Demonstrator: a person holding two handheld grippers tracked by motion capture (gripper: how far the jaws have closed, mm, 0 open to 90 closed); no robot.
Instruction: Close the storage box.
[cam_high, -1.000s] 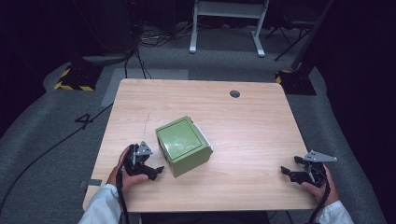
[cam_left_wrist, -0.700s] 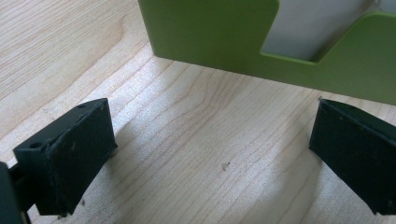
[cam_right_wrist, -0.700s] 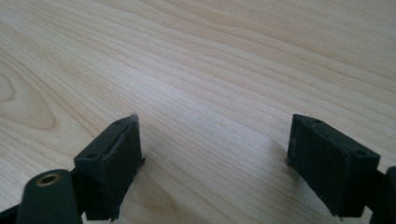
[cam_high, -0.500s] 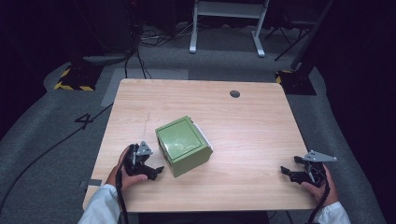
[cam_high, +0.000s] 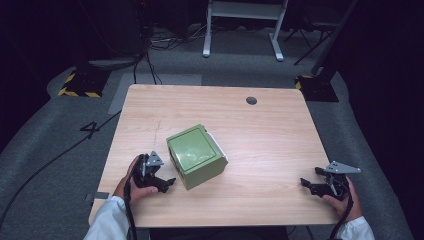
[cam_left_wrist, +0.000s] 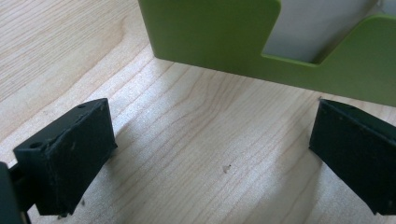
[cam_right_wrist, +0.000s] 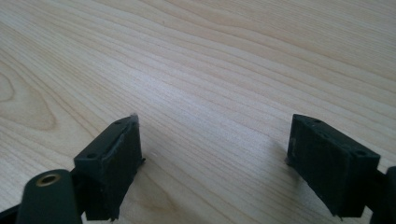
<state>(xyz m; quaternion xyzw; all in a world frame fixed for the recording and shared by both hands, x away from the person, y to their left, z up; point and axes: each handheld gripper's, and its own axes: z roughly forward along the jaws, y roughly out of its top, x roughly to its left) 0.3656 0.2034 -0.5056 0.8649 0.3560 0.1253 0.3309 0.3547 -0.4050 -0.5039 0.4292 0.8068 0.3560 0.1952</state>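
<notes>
High view first: set against the pictures from a second ago, nothing has shifted. The green box (cam_high: 196, 155) sits where it sat on the worktop (cam_high: 260, 135), and both hands rest in the same spots.

Taking the box as the landmark and going left to right: the left hand (cam_high: 131, 181) lies on the worktop just left of the box's near corner, a white sleeve (cam_high: 106, 225) trailing back off the near edge. It holds the left gripper (cam_high: 161, 181), which points toward the box and stands close beside it without touching. In the left gripper view its jaws are spread wide with only bare wood between them, so the left gripper (cam_left_wrist: 212, 154) grips nothing; the box's green wall (cam_left_wrist: 210, 32) rises just ahead of the jaws.

The box itself stands a little left of the worktop's middle, turned corner-on to the near edge, its glossy green top shut over it. In the left gripper view a stepped cut-out in the green wall shows a pale grey surface (cam_left_wrist: 308, 28) behind it; I cannot tell what, if anything, is inside.

Well to the right of the box, near the worktop's right near corner, the right hand (cam_high: 344, 197) holds the right gripper (cam_high: 309, 184), its grey plate on top, pointing back toward the box. In the right gripper view its jaws also stand wide apart over bare wood grain, and the right gripper (cam_right_wrist: 212, 163) holds nothing.

Far beyond the box, a small dark round hole (cam_high: 251, 100) sits near the worktop's far edge.
</notes>
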